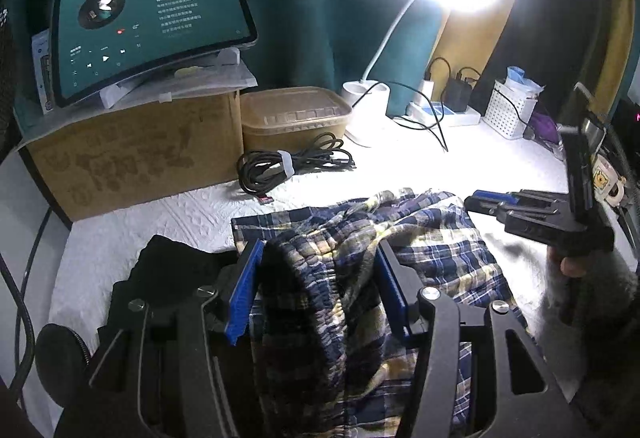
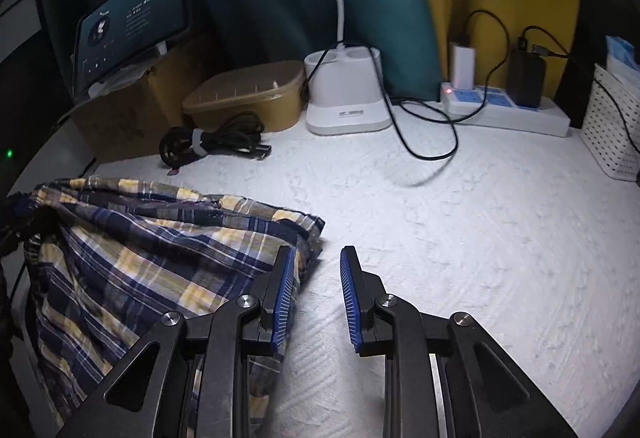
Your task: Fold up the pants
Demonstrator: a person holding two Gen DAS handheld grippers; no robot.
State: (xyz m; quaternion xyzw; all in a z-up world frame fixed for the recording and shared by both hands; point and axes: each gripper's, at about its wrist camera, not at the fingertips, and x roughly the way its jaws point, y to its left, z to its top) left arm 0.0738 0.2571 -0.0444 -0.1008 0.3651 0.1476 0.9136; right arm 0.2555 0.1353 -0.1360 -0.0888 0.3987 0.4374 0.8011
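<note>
Plaid pants (image 1: 360, 258) bunched on my white tabletop (image 2: 460, 218) | left gripper (image 1: 320, 278): jaws apart, waistband between (pads not pressing) | right gripper (image 2: 316, 298): parted, empty, beside pant edge

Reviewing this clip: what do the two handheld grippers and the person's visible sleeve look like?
Both the left gripper and the right gripper are matte black, angular linkage frames with triangular cut-outs and round silver pivot bolts. Each finger carries a long, blue, ribbed pad. In the left wrist view, the right gripper has a black upright block behind it, and the hand wears a fuzzy grey sleeve.
</note>
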